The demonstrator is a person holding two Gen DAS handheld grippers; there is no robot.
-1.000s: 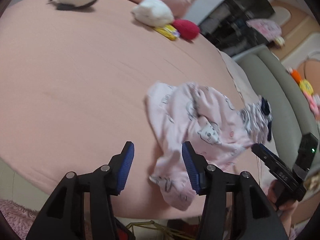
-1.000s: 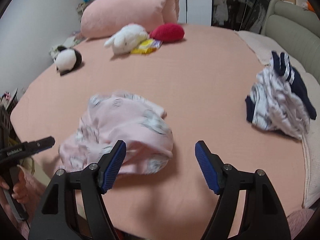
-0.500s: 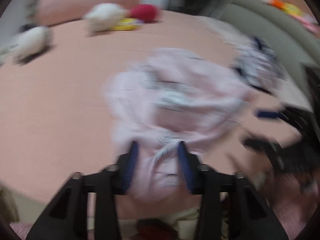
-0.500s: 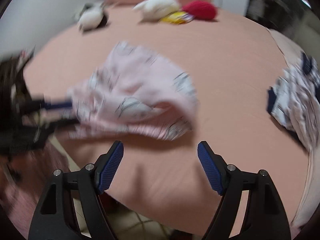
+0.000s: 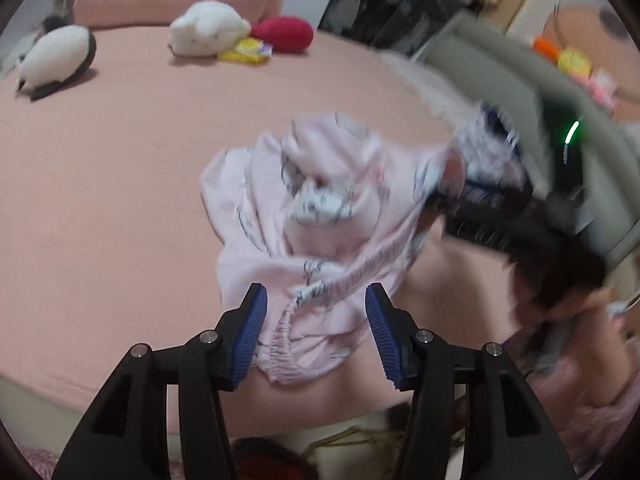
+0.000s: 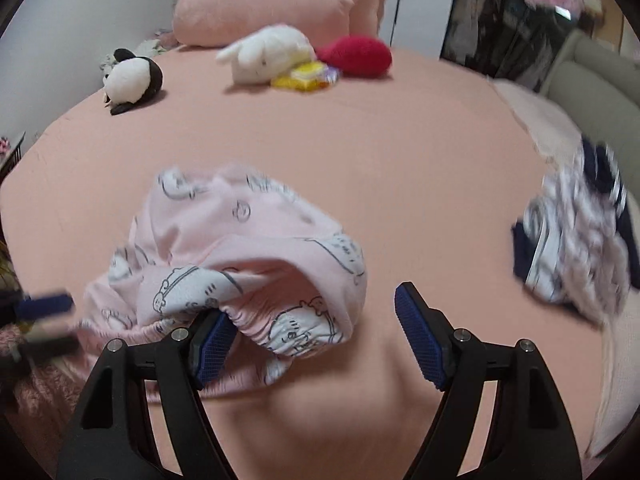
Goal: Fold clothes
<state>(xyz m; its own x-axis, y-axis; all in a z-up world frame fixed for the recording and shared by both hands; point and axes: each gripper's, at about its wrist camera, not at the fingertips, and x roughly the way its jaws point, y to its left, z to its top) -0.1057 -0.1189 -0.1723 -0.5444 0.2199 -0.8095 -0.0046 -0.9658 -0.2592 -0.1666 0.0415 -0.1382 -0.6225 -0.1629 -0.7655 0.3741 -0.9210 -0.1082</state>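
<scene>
Since the earlier frames the pink printed garment [image 5: 304,232] has been dragged toward the bed's near edge and bunched higher, and both grippers have closed in on it; the left gripper [image 5: 314,332] has pinched in and its jaws have just been opening again, so they now stand about half apart with the elastic waistband lying between the pads, not visibly pressed by either. In the right wrist view the right gripper [image 6: 312,332] stands wide, its left pad tucked against the gathered waistband at lower centre while the right pad is clear of cloth, so it grips nothing. The garment (1 crumpled heap, apparently trousers) sits at centre frame in both views on the pink bed [image 6: 400,168], its waistband edge running roughly left to right across the bottom of the frames, just ahead of both sets of fingers. The 2 grippers look about equally near, the left at 1 end of the band and the right at the other. A striped navy and white garment [image 6: 580,232] lies well apart at right. The next move likely calls for each gripper to clamp its end of the waistband and spread it flat.
</scene>
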